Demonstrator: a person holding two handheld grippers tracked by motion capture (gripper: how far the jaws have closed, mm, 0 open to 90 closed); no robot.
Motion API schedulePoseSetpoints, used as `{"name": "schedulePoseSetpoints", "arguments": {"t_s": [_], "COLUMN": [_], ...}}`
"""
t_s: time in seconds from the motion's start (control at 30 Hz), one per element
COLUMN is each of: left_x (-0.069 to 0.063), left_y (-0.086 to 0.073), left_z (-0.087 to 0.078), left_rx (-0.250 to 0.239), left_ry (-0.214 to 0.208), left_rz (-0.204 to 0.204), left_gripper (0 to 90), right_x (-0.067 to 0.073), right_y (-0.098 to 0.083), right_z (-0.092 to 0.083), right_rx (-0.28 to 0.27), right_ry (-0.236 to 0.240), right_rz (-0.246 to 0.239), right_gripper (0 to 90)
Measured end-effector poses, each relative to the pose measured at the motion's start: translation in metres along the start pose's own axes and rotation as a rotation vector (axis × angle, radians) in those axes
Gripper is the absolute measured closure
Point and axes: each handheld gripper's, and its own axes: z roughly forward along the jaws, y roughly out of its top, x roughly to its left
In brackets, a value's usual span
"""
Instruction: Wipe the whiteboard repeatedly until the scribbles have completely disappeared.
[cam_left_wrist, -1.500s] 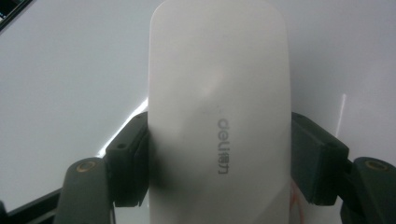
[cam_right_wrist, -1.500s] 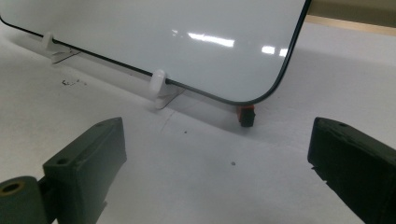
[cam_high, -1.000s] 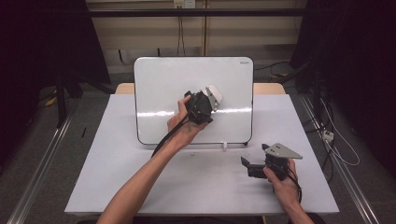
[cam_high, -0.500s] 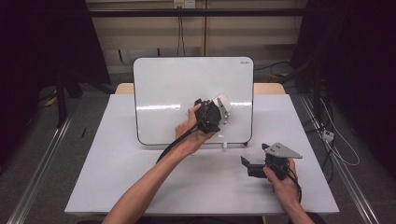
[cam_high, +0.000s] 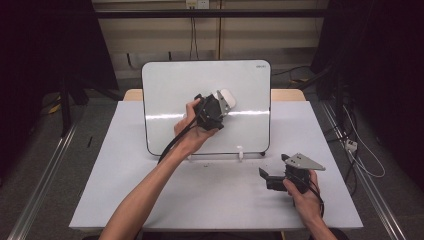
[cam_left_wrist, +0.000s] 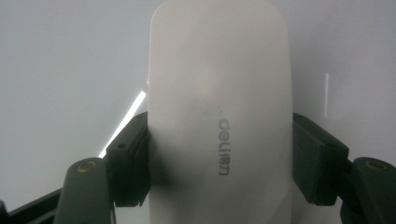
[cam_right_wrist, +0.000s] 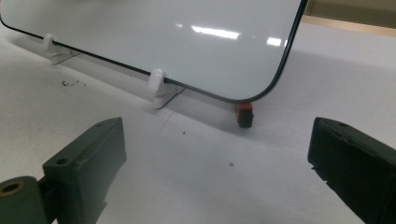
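A white whiteboard (cam_high: 170, 100) stands tilted on the table (cam_high: 100, 190). My left gripper (cam_high: 220, 104) is in front of the board's middle, shut on a white oblong eraser (cam_high: 226, 97). In the left gripper view the eraser (cam_left_wrist: 219, 84) stands upright between the black pads (cam_left_wrist: 130, 163), which press on its two sides, with the board's face right behind it. I cannot tell whether it touches the board. My right gripper (cam_high: 267, 179) rests low on the table at the right, open, with nothing between its fingers (cam_right_wrist: 88, 163).
White clips (cam_right_wrist: 157, 79) hold the board's lower edge (cam_right_wrist: 116, 65). A small red and black part (cam_right_wrist: 245, 114) sits under the board's corner. Cables and dark curtains lie beyond the table. Metal rails (cam_high: 45, 180) run along the floor on both sides.
The left gripper with the eraser slid right and down across the board, then came back up and to the left. The right gripper has kept still.
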Motion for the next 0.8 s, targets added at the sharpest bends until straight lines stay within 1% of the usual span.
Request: {"name": "schedulePoseSetpoints", "arguments": {"t_s": [0.03, 0.07, 0.1, 0.17, 0.2, 0.37, 0.4, 0.43, 0.47, 0.53, 0.57, 0.6, 0.63, 0.67, 0.7, 0.77, 0.8], "left_x": [0.005, 0.01, 0.013, 0.022, 0.026, 0.053, 0.057, 0.064, 0.07, 0.079, 0.08, 0.081, 0.079, 0.076, 0.073, 0.072, 0.071], "left_y": [-0.002, -0.004, -0.007, -0.011, -0.013, -0.023, -0.026, -0.03, -0.033, -0.04, -0.044, -0.048, -0.05, -0.052, -0.053, -0.053, -0.052], "left_z": [-0.002, -0.003, -0.004, -0.006, -0.007, -0.014, -0.015, -0.017, -0.019, -0.023, -0.023, -0.024, -0.025, -0.023, -0.022, -0.023, -0.023], "left_rx": [0.003, 0.001, -0.002, 0.003, -0.001, 0.006, -0.003, -0.001, 0.001, 0.007, -0.003, -0.002, -0.003, -0.01, -0.023, -0.012, -0.01], "left_ry": [0.004, 0.01, 0.01, 0.017, 0.018, 0.044, 0.056, 0.065, 0.064, 0.072, 0.087, 0.082, 0.089, 0.105, 0.109, 0.101, 0.105], "left_rz": [-0.013, -0.015, -0.035, -0.046, -0.069, -0.107, -0.136, -0.148, -0.171, -0.195, -0.211, -0.217, -0.224, -0.231, -0.252, -0.255, -0.257], "left_gripper": [31.1, 31.1, 31.1, 31.1, 31.1, 31.1, 31.1, 31.1, 31.1, 31.1, 31.1, 31.1, 31.1, 31.1, 31.1, 31.1, 31.0], "right_x": [0.0, 0.0, 0.0, 0.0, 0.0, 0.0, 0.0, 0.0, 0.0, 0.0, 0.0, 0.0, 0.0, 0.0, 0.001, 0.001, 0.001], "right_y": [0.0, 0.0, 0.0, 0.0, 0.0, 0.0, 0.0, 0.0, 0.0, 0.0, 0.0, 0.0, 0.0, 0.0, 0.0, 0.0, 0.0], "right_z": [0.0, 0.0, 0.0, 0.001, 0.001, 0.0, 0.0, 0.0, 0.0, 0.0, 0.0, 0.0, 0.0, 0.001, 0.001, 0.001, 0.001], "right_rx": [0.002, 0.003, 0.002, 0.002, 0.003, 0.005, 0.003, 0.004, 0.004, 0.005, 0.005, 0.006, 0.006, 0.007, 0.008, 0.011, 0.009], "right_ry": [0.0, -0.002, -0.002, -0.002, -0.001, -0.004, -0.003, -0.003, -0.004, -0.005, -0.005, -0.005, -0.005, -0.004, -0.003, -0.004, -0.004], "right_rz": [0.0, 0.001, 0.004, 0.001, 0.001, 0.002, 0.003, 0.004, 0.004, 0.004, 0.005, 0.005, 0.003, 0.004, 0.003, 0.005, 0.004], "right_gripper": [4.3, 4.4, 4.3, 4.4, 4.4, 4.3, 4.3, 4.4, 4.3, 4.3, 4.3, 4.3, 4.4, 4.3, 4.4, 4.4, 4.4]}}
